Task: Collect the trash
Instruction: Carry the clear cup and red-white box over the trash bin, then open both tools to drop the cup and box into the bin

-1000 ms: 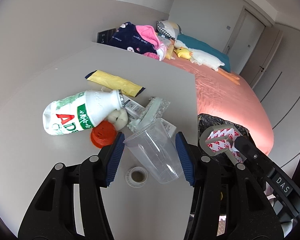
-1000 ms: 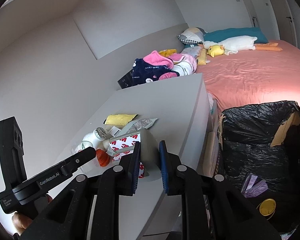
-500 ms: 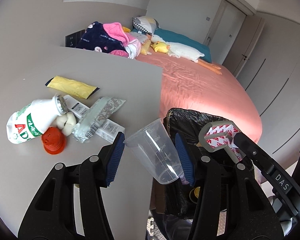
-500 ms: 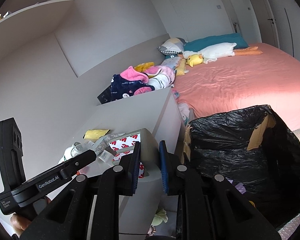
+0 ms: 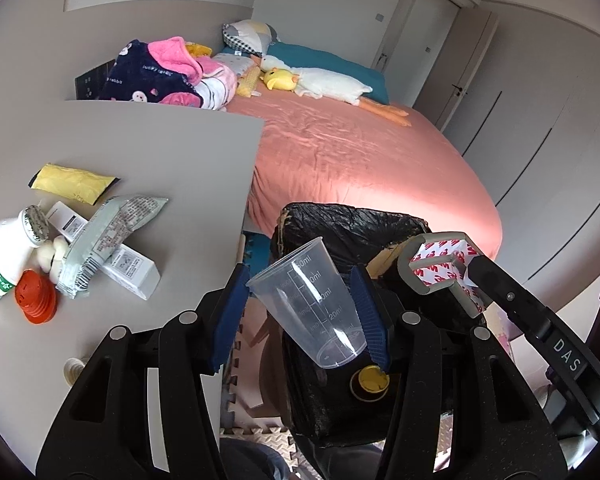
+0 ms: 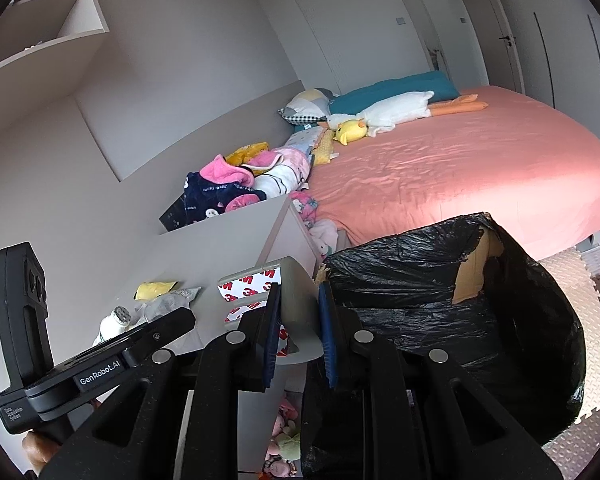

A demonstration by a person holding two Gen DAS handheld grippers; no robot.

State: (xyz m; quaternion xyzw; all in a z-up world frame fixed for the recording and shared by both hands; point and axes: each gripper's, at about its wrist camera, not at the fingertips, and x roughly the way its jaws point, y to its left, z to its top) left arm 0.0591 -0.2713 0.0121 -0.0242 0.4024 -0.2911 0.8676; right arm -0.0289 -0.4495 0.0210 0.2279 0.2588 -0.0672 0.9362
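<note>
Both hands are loaded and out past the worktop (image 5: 148,152) edge, so this looks like the carry-to-bin step. The left tongs (image 5: 300,312) clamp one clear measuring cup (image 5: 316,312), tilted, hanging right over the mouth of the black-lined bin (image 5: 340,224). The right tongs (image 6: 298,328) are squeezed tight on one grey foam corner guard (image 6: 296,300) with red-printed tape backing, held at the bin's near rim. Next call, I'd say: bring each piece squarely above the opening, then let the blades part so both drop inside rather than onto the floor mats. Left on the worktop I count one white drink bottle (image 5: 4,256), one orange cap (image 5: 36,300), one yellow packet (image 5: 74,178), one silver-green wrapper (image 5: 108,236) and one white box (image 5: 128,266) beneath it. Down in the bin, one yellow lid (image 5: 370,380) shows.
</note>
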